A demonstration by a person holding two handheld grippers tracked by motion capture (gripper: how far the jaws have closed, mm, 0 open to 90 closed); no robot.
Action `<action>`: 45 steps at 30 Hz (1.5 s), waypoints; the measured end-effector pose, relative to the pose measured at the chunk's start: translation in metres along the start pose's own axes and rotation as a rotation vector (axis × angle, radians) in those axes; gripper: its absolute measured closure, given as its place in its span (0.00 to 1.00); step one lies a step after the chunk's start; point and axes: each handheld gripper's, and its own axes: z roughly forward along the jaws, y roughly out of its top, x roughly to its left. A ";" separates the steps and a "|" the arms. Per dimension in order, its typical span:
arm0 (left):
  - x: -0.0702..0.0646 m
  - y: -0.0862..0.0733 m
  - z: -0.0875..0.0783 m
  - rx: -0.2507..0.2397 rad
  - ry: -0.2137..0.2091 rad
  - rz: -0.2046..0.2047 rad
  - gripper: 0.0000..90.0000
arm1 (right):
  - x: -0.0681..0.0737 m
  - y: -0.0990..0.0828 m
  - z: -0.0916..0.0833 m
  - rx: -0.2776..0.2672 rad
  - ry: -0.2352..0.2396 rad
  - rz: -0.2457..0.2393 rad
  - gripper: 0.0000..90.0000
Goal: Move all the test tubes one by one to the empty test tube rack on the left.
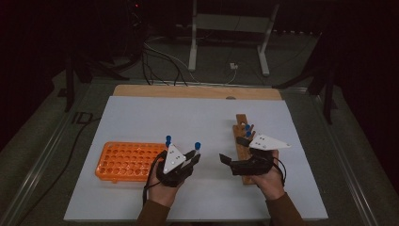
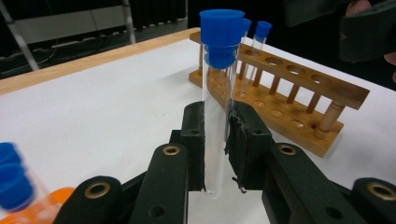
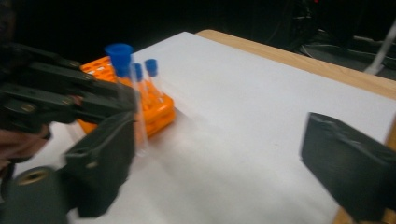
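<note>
High view. White tabletop point(image 1: 141, 117). Orange rack point(image 1: 123, 161) at the left; wooden rack point(image 1: 241, 141) at the right, carrying blue-capped tubes at its far end. Left hand-held gripper point(image 1: 194, 157) sits beside the orange rack's right edge, with a blue-capped test tube point(image 1: 197, 147) rising between its jaws. Right hand-held gripper point(image 1: 234, 149) lies over the wooden rack, jaws spread wide and empty.

Left gripper view. Test tube point(image 2: 218, 93) held upright, clamped low on the glass between both pads point(image 2: 194, 140); its rounded bottom shows just under them. Wooden rack point(image 2: 289, 100) stands beyond, with most holes free. A second capped tube point(image 2: 14, 179) stands in the orange rack at the lower left.

Right gripper view. Jaws well apart, nothing between them; blurred. Left hand-held gripper point(image 3: 126, 109) is seen with the tube point(image 3: 126, 88) in front of the orange rack point(image 3: 154, 109), where two capped tubes stand.

Handling note. The step appears to be a transfer of the tube into the orange rack. Keep the tube vertical, centre its bottom above a free hole, lower without scraping, and release only once seated. The grip sits low, so release may come early.
</note>
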 end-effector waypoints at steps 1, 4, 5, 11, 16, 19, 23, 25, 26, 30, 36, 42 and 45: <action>0.002 0.000 -0.002 -0.003 0.002 -0.002 0.86 | -0.001 0.000 0.000 0.004 -0.008 0.002 0.04; 0.007 0.001 -0.006 -0.013 0.010 -0.007 0.86 | -0.005 -0.001 -0.003 -0.003 -0.027 0.009 0.02; 0.009 0.001 -0.008 -0.015 0.013 -0.006 0.86 | -0.006 -0.001 -0.003 -0.005 -0.031 0.009 0.02; 0.020 0.000 -0.016 -0.027 0.028 -0.011 0.86 | -0.009 -0.002 -0.007 -0.003 -0.068 0.003 0.01; 0.028 -0.002 -0.022 -0.035 0.041 -0.015 0.86 | -0.011 -0.003 -0.009 -0.012 -0.069 0.005 0.01; 0.033 -0.004 -0.026 -0.036 0.051 -0.023 0.86 | -0.013 -0.003 -0.011 -0.019 -0.074 0.009 0.01; 0.038 -0.006 -0.029 -0.039 0.065 -0.029 0.86 | -0.016 -0.003 -0.014 -0.025 -0.077 0.018 0.01; 0.040 -0.008 -0.030 -0.037 0.073 -0.030 0.86 | -0.017 -0.003 -0.015 -0.025 -0.078 0.022 0.01; 0.041 -0.009 -0.030 -0.035 0.078 -0.031 0.86 | -0.018 -0.003 -0.015 -0.026 -0.079 0.022 0.01; 0.046 -0.014 -0.031 -0.025 0.096 -0.040 0.86 | -0.020 -0.003 -0.017 -0.030 -0.082 0.025 0.01; 0.052 -0.021 -0.029 0.000 0.124 -0.027 0.85 | -0.022 -0.003 -0.019 -0.034 -0.086 0.030 0.01; 0.055 -0.025 -0.028 0.020 0.139 -0.023 0.85 | -0.022 -0.003 -0.020 -0.035 -0.089 0.032 0.01; 0.056 -0.026 -0.028 0.024 0.141 -0.022 0.85 | -0.023 -0.004 -0.021 -0.034 -0.087 0.030 0.01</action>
